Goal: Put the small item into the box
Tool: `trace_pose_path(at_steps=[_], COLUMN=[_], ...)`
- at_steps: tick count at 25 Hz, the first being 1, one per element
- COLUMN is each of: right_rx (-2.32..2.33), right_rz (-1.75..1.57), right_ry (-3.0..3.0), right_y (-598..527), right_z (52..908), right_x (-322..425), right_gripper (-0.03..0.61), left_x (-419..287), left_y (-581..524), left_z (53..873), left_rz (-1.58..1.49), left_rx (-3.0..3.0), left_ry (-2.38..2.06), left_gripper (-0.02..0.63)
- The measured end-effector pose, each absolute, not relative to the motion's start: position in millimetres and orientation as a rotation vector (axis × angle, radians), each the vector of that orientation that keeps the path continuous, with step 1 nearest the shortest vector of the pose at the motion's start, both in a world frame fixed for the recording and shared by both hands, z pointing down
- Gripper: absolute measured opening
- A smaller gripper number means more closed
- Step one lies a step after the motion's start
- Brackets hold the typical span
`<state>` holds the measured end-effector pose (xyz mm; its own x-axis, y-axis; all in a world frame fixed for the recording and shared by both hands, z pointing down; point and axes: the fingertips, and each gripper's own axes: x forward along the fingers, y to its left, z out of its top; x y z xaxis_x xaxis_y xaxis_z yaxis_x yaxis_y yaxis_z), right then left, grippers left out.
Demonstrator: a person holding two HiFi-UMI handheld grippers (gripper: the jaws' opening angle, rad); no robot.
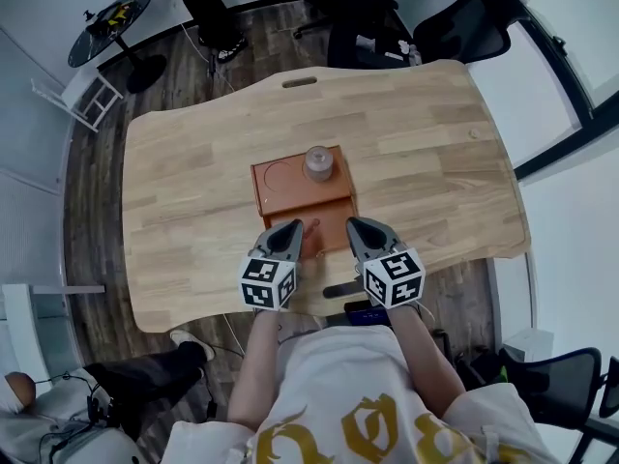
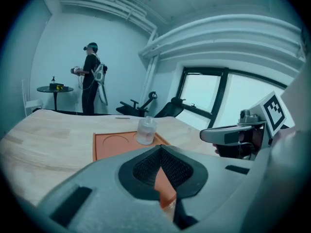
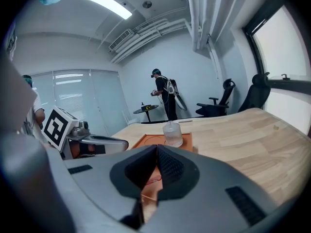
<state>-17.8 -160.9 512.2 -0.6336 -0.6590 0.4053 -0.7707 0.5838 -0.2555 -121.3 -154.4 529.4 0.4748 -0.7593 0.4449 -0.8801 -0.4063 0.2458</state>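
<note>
An orange box (image 1: 274, 194) lies in the middle of the wooden table (image 1: 426, 153). Its far half has two round recesses, and a small clear jar (image 1: 318, 162) stands in the right one. That jar (image 2: 146, 130) also shows in the left gripper view, and the jar (image 3: 172, 133) in the right gripper view. A small reddish item (image 1: 312, 226) lies in the box's near compartment. My left gripper (image 1: 288, 228) sits at the box's near left edge, shut and empty. My right gripper (image 1: 356, 226) sits at the near right edge, also shut and empty.
The table's near edge (image 1: 319, 303) runs just under both grippers. Office chairs (image 1: 464, 22) stand beyond the far side, and a round black side table (image 1: 108, 25) at far left. A person (image 2: 91, 76) stands in the background; another person (image 1: 58, 414) sits at lower left.
</note>
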Motion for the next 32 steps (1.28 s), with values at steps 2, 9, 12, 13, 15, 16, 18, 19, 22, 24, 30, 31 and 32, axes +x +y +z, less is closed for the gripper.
trace_pose_path(at_steps=[2, 9, 12, 13, 15, 16, 18, 19, 22, 24, 30, 31, 32], right_rx=[1.204, 1.306, 1.325, 1.328, 1.331, 1.332, 1.334, 1.336, 1.336, 1.337, 1.34, 1.339, 1.337], right_rz=[0.581, 0.456, 0.431, 0.424, 0.415, 0.412, 0.406, 0.404, 0.4, 0.404, 0.409, 0.41, 0.408], right_ry=[-2.573, -2.607, -2.618, -2.623, -2.637, -2.645, -2.658, -2.662, -2.67, -2.67, -2.662, -2.663, -2.664], right_y=[-159, -149, -146, -144, -141, -139, -136, -135, -131, -129, -128, -127, -127], right_z=[501, 465, 454, 451, 444, 441, 437, 436, 434, 434, 435, 435, 435], right_x=[-18, -9, -11, -11, -12, -11, -10, -10, -8, -7, -2, -2, -1], right_gripper=[0.012, 0.012, 0.012, 0.012, 0.012, 0.012, 0.012, 0.012, 0.012, 0.012, 0.012, 0.012, 0.011], left_x=[-125, -131, -129, -128, -126, -126, -126, -127, -130, -133, -132, -131, -130], left_y=[-151, -140, -133, -131, -127, -125, -123, -122, -119, -117, -118, -118, -118], left_z=[514, 459, 445, 441, 433, 428, 421, 419, 416, 416, 415, 414, 413], left_rz=[0.311, 0.148, 0.148, 0.159, 0.178, 0.182, 0.185, 0.184, 0.177, 0.165, 0.156, 0.157, 0.157], left_rx=[2.296, 2.35, 2.39, 2.405, 2.431, 2.441, 2.456, 2.46, 2.457, 2.449, 2.438, 2.439, 2.442], left_ry=[-1.406, -1.512, -1.534, -1.543, -1.567, -1.579, -1.607, -1.621, -1.659, -1.674, -1.677, -1.677, -1.677], left_gripper=[0.009, 0.009, 0.009, 0.009, 0.009, 0.009, 0.009, 0.009, 0.009, 0.009, 0.009, 0.009, 0.009])
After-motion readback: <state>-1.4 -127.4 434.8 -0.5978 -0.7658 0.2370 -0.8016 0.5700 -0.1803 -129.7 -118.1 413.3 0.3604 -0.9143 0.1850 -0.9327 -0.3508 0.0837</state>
